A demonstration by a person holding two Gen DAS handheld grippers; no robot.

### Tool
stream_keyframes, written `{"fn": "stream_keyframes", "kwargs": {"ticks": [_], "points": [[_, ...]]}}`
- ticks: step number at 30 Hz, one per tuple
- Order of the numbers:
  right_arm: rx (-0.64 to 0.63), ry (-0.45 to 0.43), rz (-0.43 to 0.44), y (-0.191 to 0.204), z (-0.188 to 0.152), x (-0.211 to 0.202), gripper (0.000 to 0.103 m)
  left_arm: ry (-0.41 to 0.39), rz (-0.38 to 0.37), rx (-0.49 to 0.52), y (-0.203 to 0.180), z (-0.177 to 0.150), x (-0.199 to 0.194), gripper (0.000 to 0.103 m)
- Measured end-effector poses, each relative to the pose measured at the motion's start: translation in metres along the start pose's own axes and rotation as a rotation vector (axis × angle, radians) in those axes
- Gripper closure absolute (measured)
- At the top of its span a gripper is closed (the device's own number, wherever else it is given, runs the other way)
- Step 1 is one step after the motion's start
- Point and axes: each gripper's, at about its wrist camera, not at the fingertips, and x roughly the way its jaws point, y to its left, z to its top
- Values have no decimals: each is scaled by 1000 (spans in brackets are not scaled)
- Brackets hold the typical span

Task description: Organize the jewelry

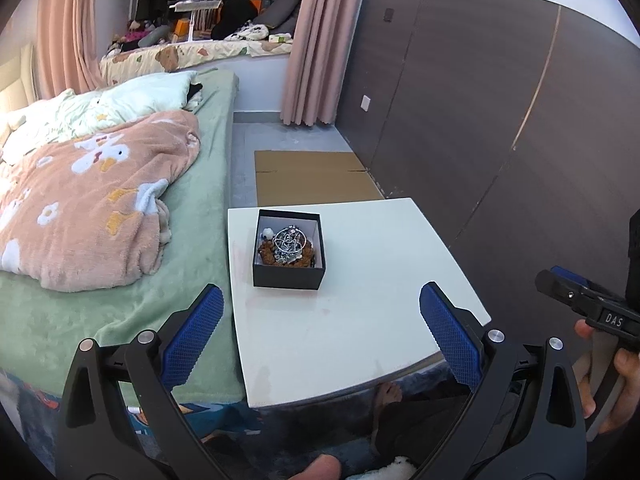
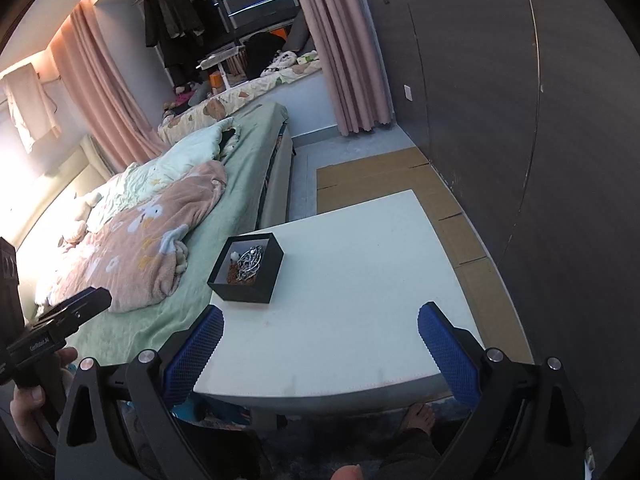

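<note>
Both grippers, left gripper (image 1: pixel 320 316) and right gripper (image 2: pixel 320 332), hover released and empty, well short of the black box (image 1: pixel 289 249) of jewelry (image 1: pixel 290 245) on the worktop (image 1: pixel 360 340), so any next reach should likely descend squarely over the box.

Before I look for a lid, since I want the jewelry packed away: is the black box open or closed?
Open. The black box has no lid on it, and a silver bangle and brown beads show inside.
</note>
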Motion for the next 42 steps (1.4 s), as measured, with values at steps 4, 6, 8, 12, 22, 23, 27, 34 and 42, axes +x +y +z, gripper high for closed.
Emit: {"fn": "stream_keyframes", "kwargs": {"ticks": [4,6,8,12,22,23,27,34,42], "points": [[-51,-22,17,6,-10,-14,8,-34,7,10,-3,-2,-13,5],[-57,-28,18,6,-14,-19,8,-33,7,22,-6,-2,-14,5],[-63,-29,20,6,-17,-20,8,-28,14,41,-10,-3,-14,5],[-56,-39,14,4,-21,-24,8,-29,14,50,-17,-4,-16,5],[-55,-54,19,2,-22,-30,8,-48,12,68,-24,-4,-24,5],[-54,-55,24,2,-21,-30,8,-48,11,66,-24,-4,-25,5],[-39,-59,42,-1,-21,-34,8,-51,11,69,-25,-4,-26,5],[-52,-53,53,1,-21,-34,8,-58,12,62,-24,-4,-29,5],[-35,-54,47,-3,-19,-36,8,-60,3,75,-27,-6,-34,5]]}}
